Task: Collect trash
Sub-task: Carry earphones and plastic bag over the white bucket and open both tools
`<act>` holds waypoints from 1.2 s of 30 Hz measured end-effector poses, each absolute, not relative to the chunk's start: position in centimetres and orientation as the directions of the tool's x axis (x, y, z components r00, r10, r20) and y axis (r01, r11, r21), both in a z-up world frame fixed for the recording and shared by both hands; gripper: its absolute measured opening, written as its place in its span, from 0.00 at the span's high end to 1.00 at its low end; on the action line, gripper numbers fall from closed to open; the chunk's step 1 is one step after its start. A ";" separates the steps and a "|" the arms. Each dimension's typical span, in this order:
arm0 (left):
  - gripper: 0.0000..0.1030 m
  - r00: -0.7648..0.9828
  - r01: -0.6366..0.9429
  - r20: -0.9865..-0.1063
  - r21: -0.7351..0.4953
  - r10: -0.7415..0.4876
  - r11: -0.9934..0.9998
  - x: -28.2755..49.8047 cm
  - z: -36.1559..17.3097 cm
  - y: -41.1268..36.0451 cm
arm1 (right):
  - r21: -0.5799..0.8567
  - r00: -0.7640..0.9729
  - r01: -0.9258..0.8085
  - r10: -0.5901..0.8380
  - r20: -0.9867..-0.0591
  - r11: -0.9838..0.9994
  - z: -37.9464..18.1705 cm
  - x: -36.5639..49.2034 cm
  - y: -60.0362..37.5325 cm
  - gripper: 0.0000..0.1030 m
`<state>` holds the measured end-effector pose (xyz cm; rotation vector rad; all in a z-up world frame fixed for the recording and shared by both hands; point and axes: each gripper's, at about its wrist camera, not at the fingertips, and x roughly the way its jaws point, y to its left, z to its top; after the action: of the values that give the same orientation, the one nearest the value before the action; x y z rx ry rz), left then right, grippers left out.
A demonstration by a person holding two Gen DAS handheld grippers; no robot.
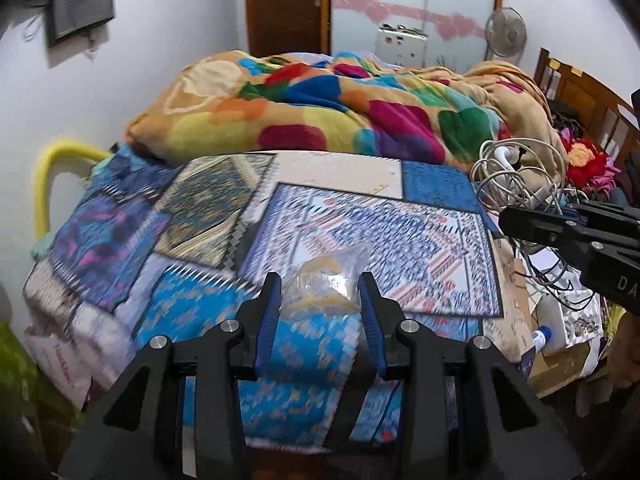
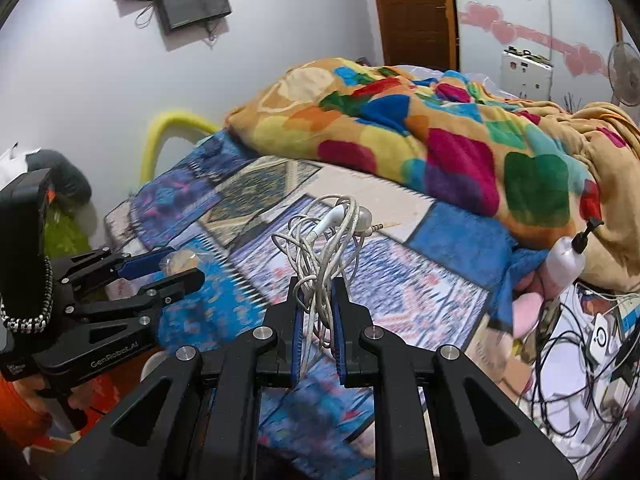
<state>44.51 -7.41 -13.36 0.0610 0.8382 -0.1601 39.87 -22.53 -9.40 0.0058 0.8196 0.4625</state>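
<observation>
My left gripper (image 1: pixel 320 286) is shut on a crumpled clear plastic wrapper with yellow print (image 1: pixel 320 288), held above the patterned bedspread (image 1: pixel 360 232). It also shows in the right wrist view (image 2: pixel 176 270) at the left, with the wrapper (image 2: pixel 180 260) between its fingers. My right gripper (image 2: pixel 318 292) is shut on a tangled bundle of white earphone cable (image 2: pixel 332 236), which sticks up above the fingers. In the left wrist view the right gripper (image 1: pixel 508 220) enters from the right with the cable bundle (image 1: pixel 512 172) on it.
A colourful blanket (image 1: pixel 320 112) is heaped across the far half of the bed. A yellow padded rail (image 1: pixel 44 184) stands at the bed's left. Clutter of black cables, paper and a white bottle (image 2: pixel 568 260) lies to the right. A fan (image 1: pixel 506 32) and door stand behind.
</observation>
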 end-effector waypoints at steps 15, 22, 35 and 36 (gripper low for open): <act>0.63 0.669 -0.053 -0.743 -0.056 -0.006 0.997 32.8 -15.2 3.1 | 0.097 0.559 -0.532 0.435 -0.706 0.841 -8.6 32.4 -13.6 0.89; 0.63 0.645 -0.169 -0.759 -0.023 0.093 0.985 28.2 -17.4 8.0 | 0.110 0.482 -0.629 0.497 -0.722 0.770 -9.7 30.6 -7.2 0.89; 0.63 0.545 -0.309 -0.825 -0.032 0.149 0.950 23.4 -23.6 16.0 | 0.179 0.265 -0.745 0.531 -0.805 0.643 -16.1 28.4 4.3 0.89; 0.63 0.536 -0.321 -0.831 -0.036 0.150 0.946 23.3 -24.3 16.6 | 0.190 0.242 -0.749 0.528 -0.814 0.635 -16.8 28.4 5.2 0.89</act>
<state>23.29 16.62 -24.25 -0.1938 0.9667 0.2827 28.41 5.15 -16.82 -0.2599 0.9928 0.8869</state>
